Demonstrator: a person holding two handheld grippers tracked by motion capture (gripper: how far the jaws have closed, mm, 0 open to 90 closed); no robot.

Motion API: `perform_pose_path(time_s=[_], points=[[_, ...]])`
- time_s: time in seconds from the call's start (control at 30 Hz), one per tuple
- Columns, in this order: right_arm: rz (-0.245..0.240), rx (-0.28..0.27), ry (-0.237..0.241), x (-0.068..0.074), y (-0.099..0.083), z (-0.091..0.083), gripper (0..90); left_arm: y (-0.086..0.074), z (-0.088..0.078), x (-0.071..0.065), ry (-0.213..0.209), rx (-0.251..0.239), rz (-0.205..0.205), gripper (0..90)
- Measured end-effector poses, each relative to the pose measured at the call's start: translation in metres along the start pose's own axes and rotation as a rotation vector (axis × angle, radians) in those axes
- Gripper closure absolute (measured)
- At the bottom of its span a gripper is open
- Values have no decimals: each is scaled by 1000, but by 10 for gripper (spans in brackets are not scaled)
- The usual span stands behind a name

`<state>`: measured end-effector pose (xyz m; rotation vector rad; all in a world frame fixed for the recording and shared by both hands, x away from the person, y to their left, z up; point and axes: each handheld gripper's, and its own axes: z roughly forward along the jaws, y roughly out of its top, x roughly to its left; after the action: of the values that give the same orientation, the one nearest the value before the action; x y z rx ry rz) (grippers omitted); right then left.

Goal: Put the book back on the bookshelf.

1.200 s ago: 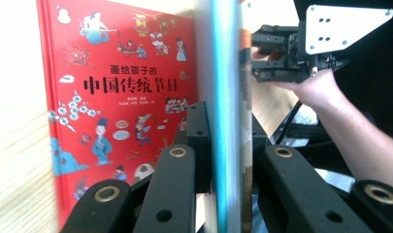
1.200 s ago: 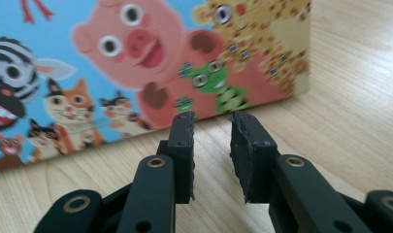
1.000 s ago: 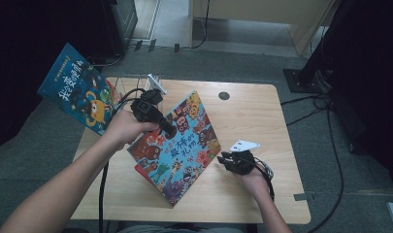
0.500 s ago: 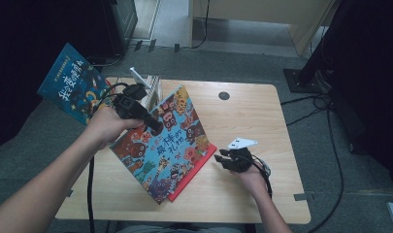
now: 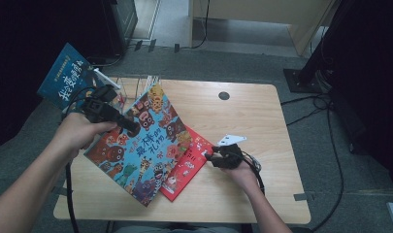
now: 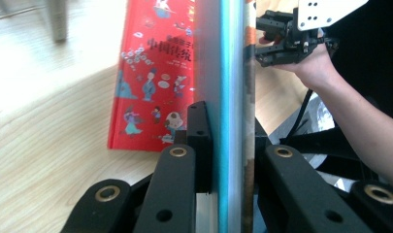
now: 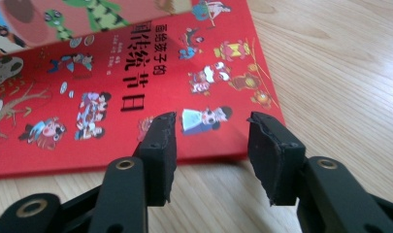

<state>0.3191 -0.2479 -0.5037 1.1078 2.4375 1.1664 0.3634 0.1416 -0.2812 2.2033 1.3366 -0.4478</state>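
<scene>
Blue book [image 5: 136, 148] shifted left — red book [image 5: 187, 167] half-hidden

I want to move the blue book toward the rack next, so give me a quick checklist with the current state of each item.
1. Left gripper clamped on blue book: ok.
2. Blue book lifted off red book: ok, tilted above it.
3. Right gripper clear of red book: ok, jaws have just been opening, nothing between them.
4. Red book flat on table: ok.
5. Free slot in rack: cannot tell.
</scene>
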Motion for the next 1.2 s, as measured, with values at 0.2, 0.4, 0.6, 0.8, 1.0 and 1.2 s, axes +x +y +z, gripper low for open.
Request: perform_pose_path(time_s=[0.2, 0.4, 0.6, 0.8, 1.0, 1.2], points=[[-21, -9, 15, 3, 4, 10, 512, -18, -15, 12, -5, -33, -37, 816], [-24, 7, 36, 6, 12, 17, 512, -41, -32, 29, 3, -67, -92, 815], [-42, 0, 46, 8, 15, 23, 513, -61, -52, 42, 17, -107, -141, 814], [-51, -10, 52, 9, 16, 26, 506, -72, -69, 54, 39, -127, -185, 814], [-64, -6, 50, 10, 16, 27, 506, -76, -83, 67, 81, -140, -223, 812], [-67, -9, 50, 10, 16, 27, 508, -76, -99, 80, 108, -154, -264, 813]])
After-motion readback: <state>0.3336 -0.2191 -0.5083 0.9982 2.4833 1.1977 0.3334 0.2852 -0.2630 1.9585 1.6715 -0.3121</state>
